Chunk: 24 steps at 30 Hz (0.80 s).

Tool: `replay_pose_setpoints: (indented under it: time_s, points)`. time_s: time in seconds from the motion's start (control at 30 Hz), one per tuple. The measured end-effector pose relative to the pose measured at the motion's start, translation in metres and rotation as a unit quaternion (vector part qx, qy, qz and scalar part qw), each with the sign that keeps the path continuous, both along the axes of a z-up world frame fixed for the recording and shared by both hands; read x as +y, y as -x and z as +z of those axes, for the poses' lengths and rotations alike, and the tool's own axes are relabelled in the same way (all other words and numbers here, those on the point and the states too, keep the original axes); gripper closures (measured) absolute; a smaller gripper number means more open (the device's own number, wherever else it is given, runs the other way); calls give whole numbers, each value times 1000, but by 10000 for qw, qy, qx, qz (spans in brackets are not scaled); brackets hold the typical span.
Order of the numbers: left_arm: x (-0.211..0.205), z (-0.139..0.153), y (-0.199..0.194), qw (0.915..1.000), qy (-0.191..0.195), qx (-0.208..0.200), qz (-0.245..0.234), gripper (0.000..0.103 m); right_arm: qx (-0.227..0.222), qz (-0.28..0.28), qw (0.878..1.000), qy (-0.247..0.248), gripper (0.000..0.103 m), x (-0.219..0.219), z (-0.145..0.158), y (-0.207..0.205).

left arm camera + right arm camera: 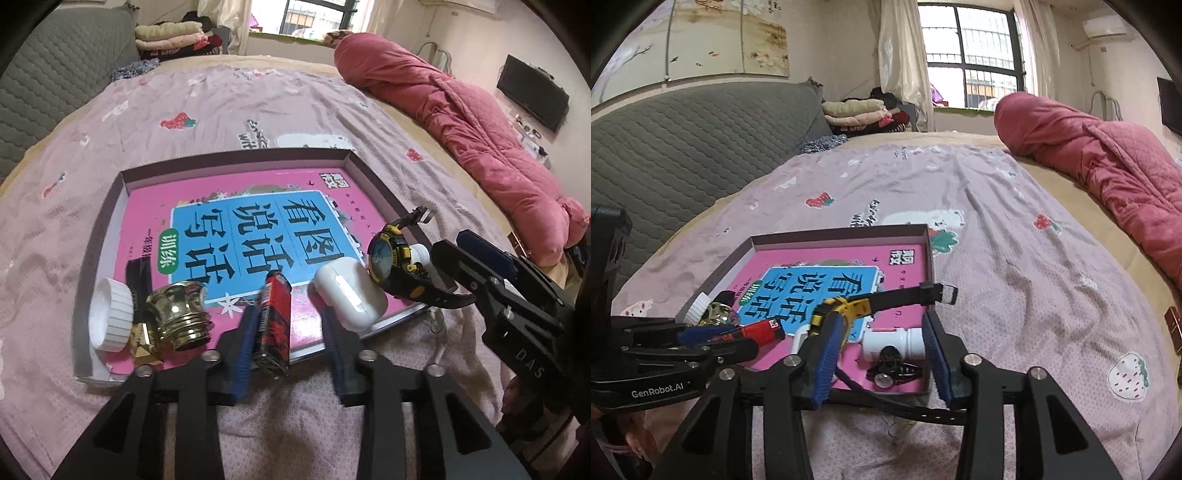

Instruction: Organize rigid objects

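A shallow box (pixel 236 157) with a pink book inside lies on the bed. Along its near edge lie a white cap (pixel 110 319), a gold cap (pixel 181 314), a red-black lighter (pixel 275 325), a white earbud case (pixel 349 295) and a black-yellow watch (pixel 395 264). My left gripper (pixel 288 314) is open around the lighter, which leans against the left pad. My right gripper (pixel 882 325) is open; the watch (pixel 849 306) rests against its left finger, the strap trailing under it. A white pipe fitting (pixel 894 341) and black clip (pixel 894 371) lie between the fingers.
A red quilt (pixel 461 122) is rolled along the bed's right side. A grey headboard (pixel 683 136) and folded clothes (pixel 857 110) are at the far left. The pink sheet (pixel 1015 258) spreads beyond the box.
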<state>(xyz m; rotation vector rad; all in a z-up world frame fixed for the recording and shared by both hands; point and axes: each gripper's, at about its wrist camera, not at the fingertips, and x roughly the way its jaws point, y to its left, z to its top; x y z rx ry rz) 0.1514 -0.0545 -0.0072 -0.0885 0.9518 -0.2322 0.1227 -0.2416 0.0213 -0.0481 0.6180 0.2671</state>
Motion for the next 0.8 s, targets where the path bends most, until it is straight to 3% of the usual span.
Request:
replay_pose_setpoints:
  time_s: [0.1,0.23,0.37,0.57,0.8]
  points:
    - [3,5,5,10000,0,-55,11,60,-28,52,10000,2,57,6,1,4]
    - [13,13,20,9995,-87,-225,183,43,-137,126,9998,104,57,17,4,15]
    - [28,18,35,9982,-153,-395,430,35,-175,159,9995,194,50,27,4,25]
    - [42,15,54,9962,-482,-373,627,31,-102,57,9995,295,50,40,0,42]
    - [49,9,75,9936,-739,-327,795,26,295,-59,9988,385,50,51,-14,56]
